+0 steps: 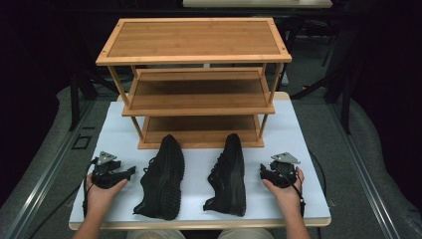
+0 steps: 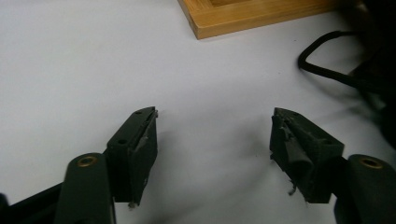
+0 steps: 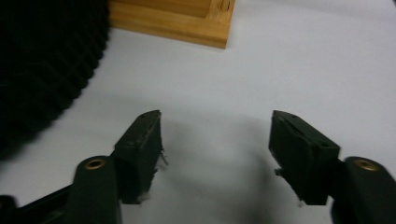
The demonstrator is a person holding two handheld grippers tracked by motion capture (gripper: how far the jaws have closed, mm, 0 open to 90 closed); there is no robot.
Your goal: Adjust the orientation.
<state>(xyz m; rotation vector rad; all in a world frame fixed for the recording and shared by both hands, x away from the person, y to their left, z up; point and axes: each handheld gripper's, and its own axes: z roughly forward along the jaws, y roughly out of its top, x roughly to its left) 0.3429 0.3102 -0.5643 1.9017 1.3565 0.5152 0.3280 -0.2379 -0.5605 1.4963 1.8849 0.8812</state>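
Note:
Two black shoes lie on their sides on the white table (image 1: pixel 117 132), in front of a three-shelf wooden rack (image 1: pixel 194 56). To the left of the left shoe (image 1: pixel 161 179) my left gripper (image 1: pixel 125 172) rests on the table, open and empty. My right gripper (image 1: pixel 264 173) rests to the right of the right shoe (image 1: pixel 229 177), also open with nothing between its fingers. In the left gripper view the gripper (image 2: pixel 215 119) has a black lace loop (image 2: pixel 327 70) off to its right. In the right gripper view the gripper (image 3: pixel 215 119) has a ribbed black sole (image 3: pixel 42 60) at its left.
The rack's three shelves hold nothing, and its bottom frame (image 2: pixel 252 16) (image 3: pixel 180 23) lies just beyond each gripper. The table's front edge (image 1: pixel 199 222) is close behind the shoes. Dark floor and metal rails run along both sides of the table.

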